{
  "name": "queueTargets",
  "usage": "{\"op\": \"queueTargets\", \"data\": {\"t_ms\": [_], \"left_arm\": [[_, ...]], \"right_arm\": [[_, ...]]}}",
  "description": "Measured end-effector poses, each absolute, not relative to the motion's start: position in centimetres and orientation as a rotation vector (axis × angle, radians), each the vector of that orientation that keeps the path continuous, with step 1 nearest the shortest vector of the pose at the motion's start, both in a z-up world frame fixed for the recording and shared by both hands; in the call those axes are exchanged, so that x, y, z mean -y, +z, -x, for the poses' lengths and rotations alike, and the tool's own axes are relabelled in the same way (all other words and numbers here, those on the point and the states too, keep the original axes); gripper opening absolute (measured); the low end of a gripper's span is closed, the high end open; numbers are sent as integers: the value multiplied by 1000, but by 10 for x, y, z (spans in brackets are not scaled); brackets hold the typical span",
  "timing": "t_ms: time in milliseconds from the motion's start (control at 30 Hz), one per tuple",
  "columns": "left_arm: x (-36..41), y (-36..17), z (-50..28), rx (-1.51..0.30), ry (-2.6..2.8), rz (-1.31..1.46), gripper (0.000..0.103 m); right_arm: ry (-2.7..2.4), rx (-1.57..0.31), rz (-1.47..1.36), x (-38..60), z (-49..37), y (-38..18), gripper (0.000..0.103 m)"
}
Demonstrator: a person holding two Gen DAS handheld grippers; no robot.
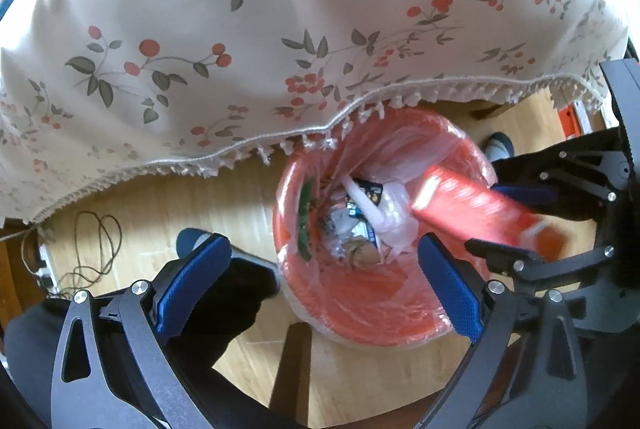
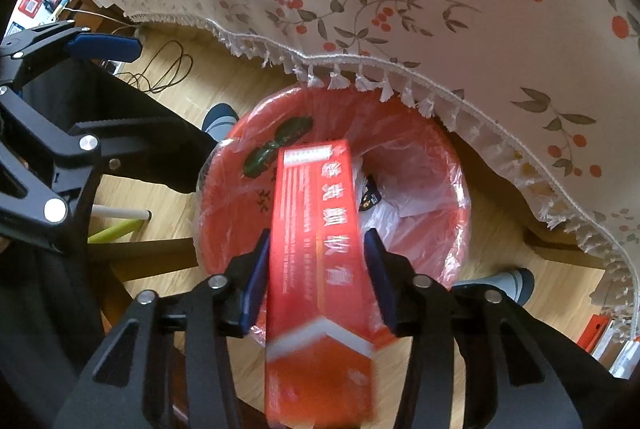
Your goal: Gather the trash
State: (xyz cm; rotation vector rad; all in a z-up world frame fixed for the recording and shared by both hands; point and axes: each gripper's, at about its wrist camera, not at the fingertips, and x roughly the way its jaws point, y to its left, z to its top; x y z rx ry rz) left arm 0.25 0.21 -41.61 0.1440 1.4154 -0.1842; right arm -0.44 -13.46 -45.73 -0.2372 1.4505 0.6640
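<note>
Red carton (image 2: 316, 229), long, stiff and probably light, sits poised over the lined bin (image 2: 420, 157), pinched at mid-length by the right gripper (image 2: 316, 269), a sensible hold, while the left gripper (image 1: 320, 269) gapes empty.

I see a long red cardboard box (image 2: 316, 249) with white lettering at lower centre, tilted over the round red plastic-lined bin (image 2: 456, 165), which holds crumpled wrappers (image 1: 360, 217).
</note>
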Motion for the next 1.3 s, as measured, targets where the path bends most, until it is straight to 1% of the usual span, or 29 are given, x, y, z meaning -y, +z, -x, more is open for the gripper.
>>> {"op": "queueTargets", "data": {"t_ms": [67,133,200,233,300,367,400,467,700,1000,1167,1300], "left_arm": [[-3,-417,-3,-1420,-183,-144,97],[-2,-418,-3,-1423,-184,-145,97],[-2,-418,-3,-1425,-183,-147,97],[-2,-417,-3,-1424,-183,-149,97],[-2,-416,-3,-1423,-179,-152,97],[-1,-414,-3,-1422,-174,-156,97],[-1,-413,-3,-1421,-174,-153,97],[-1,-409,-1,-1421,-175,-144,97],[2,-387,11,-1402,-184,-126,97],[8,-359,31,-1384,-164,-142,97],[10,-327,41,-1358,-167,-136,97],[21,-290,51,-1327,-198,-196,97]], "right_arm": [[665,-1449,241,135,5,-457,54],[662,-1446,242,135,5,-456,60],[660,-1436,244,136,6,-452,71],[659,-1426,246,136,6,-450,74],[656,-1398,250,136,7,-441,86],[644,-1365,252,137,7,-430,94],[640,-1347,251,138,8,-423,96],[635,-1320,242,142,9,-409,98],[587,-1272,193,163,18,-367,98],[469,-1289,235,175,35,-339,98],[474,-1300,232,174,46,-317,98],[487,-1281,217,175,53,-290,98]]}}
